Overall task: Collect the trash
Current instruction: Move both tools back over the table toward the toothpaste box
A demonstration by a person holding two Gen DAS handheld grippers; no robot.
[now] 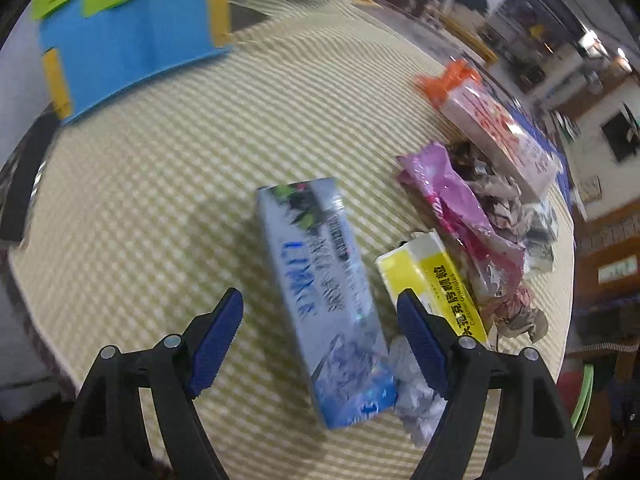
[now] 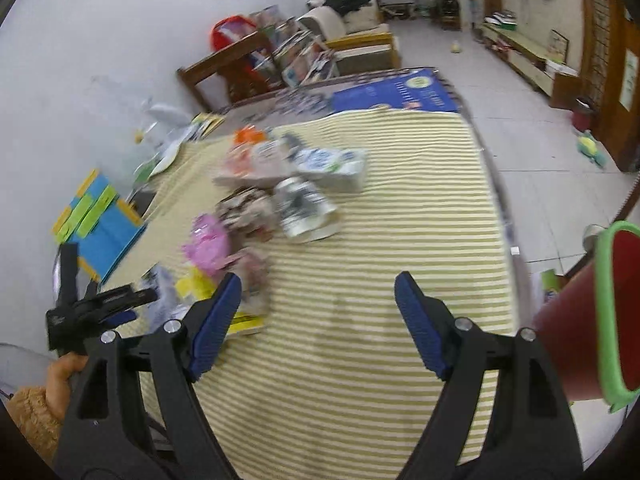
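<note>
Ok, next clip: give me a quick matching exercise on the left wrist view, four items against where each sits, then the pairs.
Things:
1. silver-blue box
2. yellow box
3. crumpled white paper
4. blue folder

Places:
A. far left of the striped cloth
B. lengthwise between the open left tongs
C. just beyond the tongs' right finger
D. at the silver-blue box's near right corner

Pairs: 1-B, 2-C, 3-D, 4-A

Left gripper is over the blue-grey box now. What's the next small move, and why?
Probably lower the left gripper and close on the blue-grey box. Its jaws stand open with the box lying between them, nothing gripped yet; the right gripper hangs open over bare cloth.
</note>
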